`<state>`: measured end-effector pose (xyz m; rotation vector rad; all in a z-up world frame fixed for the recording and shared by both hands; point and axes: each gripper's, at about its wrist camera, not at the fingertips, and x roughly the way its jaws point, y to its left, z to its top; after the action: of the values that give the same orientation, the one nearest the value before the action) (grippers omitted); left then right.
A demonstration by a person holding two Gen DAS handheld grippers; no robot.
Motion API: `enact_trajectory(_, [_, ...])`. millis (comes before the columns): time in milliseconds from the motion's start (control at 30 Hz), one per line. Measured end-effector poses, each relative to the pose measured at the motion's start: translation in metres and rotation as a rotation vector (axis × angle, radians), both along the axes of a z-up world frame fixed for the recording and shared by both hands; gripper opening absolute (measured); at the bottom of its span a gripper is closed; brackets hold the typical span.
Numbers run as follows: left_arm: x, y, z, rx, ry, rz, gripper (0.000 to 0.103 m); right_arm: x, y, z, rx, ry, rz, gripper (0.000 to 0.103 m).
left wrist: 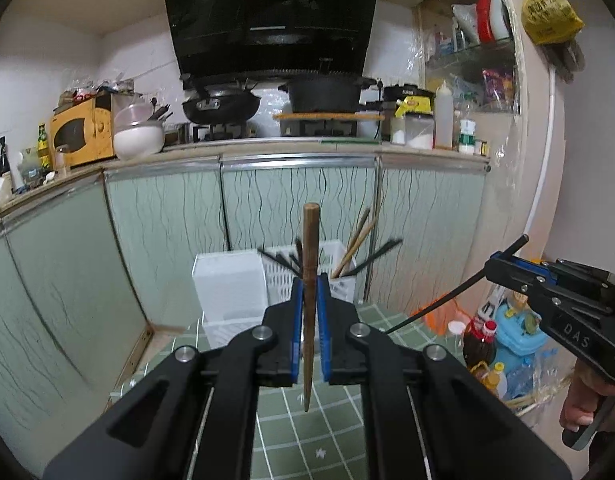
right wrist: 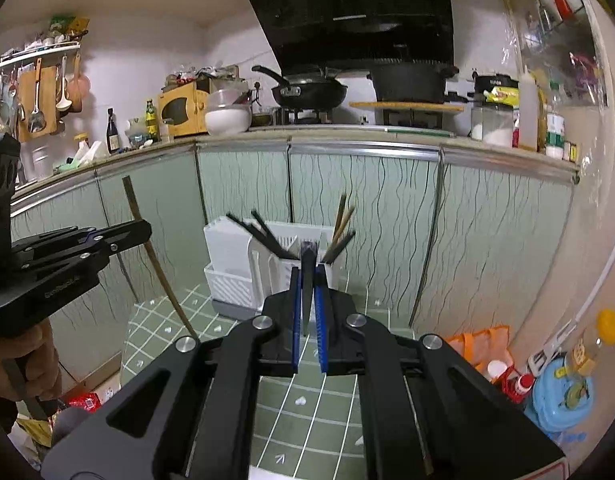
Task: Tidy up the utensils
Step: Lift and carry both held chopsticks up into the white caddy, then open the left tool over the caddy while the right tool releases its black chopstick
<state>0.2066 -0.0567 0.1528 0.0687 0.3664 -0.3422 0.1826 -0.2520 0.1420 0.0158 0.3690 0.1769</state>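
Left claw point(left wrist: 310, 280) pinching brown chopstick point(left wrist: 309, 240), right claw point(right wrist: 308, 276) pinching black chopstick point(right wrist: 307, 280), both above rack point(right wrist: 267, 276)

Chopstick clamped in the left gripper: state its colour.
Brown wood, unlike the black chopstick opposite; the wooden chopstick shows best in the left wrist view.

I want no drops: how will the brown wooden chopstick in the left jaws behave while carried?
The brown wooden chopstick looks stiff and light. The left gripper pinches it near mid-length, so it may pivot. It is round and tapered, so it might slip or roll if released.
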Motion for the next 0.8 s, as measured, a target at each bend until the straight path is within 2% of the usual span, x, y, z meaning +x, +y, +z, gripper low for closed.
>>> enact_trajectory(367, [0.039,-0.022,0.041,-0.031,-0.072,-0.050,0.008,0.037,-0.005,0.046,-0.003,-0.037,0.009,0.006])
enact_trajectory(667, [0.085,-0.038,0.064,-0.047,-0.109,-0.067,0.008,0.080,-0.009,0.057,0.006,-0.041,0.019,0.006])
enact_trajectory(800, [0.110,-0.040,0.065,-0.061,-0.104,-0.069,0.008,0.100,-0.009,0.056,0.004,-0.036,0.026,0.006])
